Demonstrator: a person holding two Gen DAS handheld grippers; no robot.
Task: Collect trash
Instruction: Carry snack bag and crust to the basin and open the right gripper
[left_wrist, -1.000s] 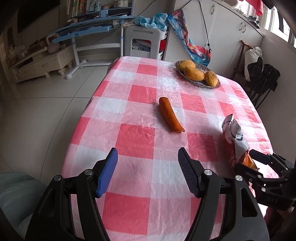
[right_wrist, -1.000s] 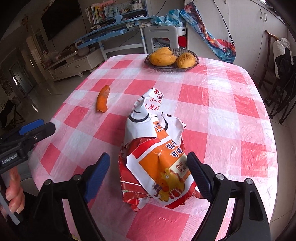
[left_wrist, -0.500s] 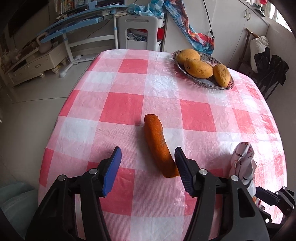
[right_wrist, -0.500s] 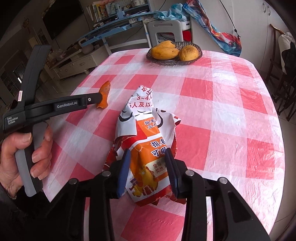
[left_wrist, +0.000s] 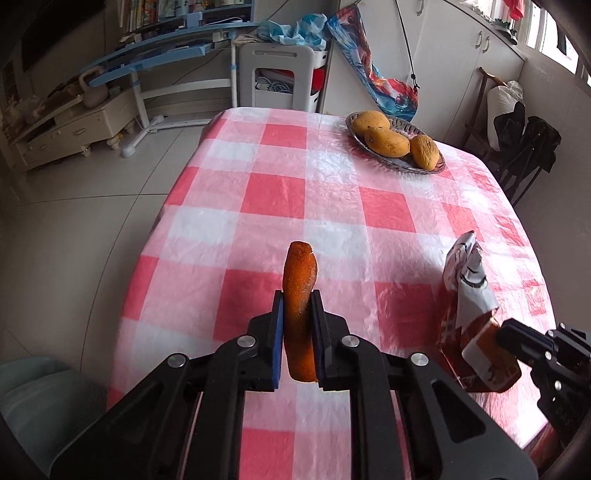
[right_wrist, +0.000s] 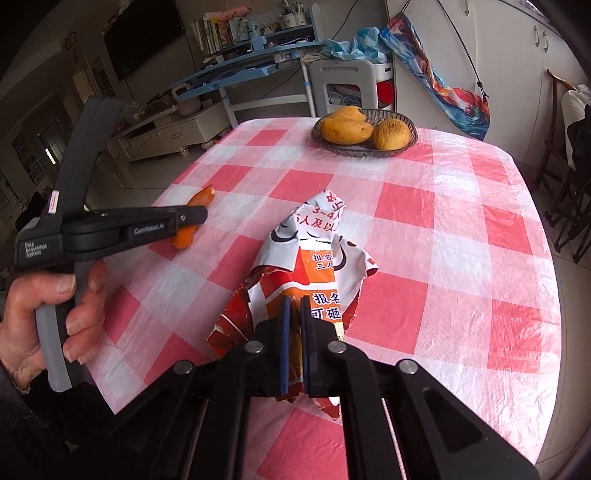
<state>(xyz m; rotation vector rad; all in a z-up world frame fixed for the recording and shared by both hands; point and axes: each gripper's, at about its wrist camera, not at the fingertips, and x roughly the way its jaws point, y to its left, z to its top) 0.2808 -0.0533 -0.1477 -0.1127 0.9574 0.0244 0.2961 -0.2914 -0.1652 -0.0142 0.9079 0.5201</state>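
A strip of orange peel stands up between the blue pads of my left gripper, whose jaws are closing tight on its lower half. In the right wrist view the peel pokes out beyond the left gripper, just over the checked tablecloth. My right gripper is closing its jaws on the near end of a crumpled red, orange and white snack bag, pads pressing the foil. The left wrist view shows that bag lifted upright at the right gripper.
A woven dish of three mangoes sits at the table's far right. A person's hand grips the left tool's handle. Beyond the table stand a white stool and a blue desk; dark chairs stand to the right. The table's left edge drops to tiled floor.
Both grippers went from wide open to shut. The left moved forward over the peel and clamped it; the right closed on the bag's near end, which now stands up off the cloth.
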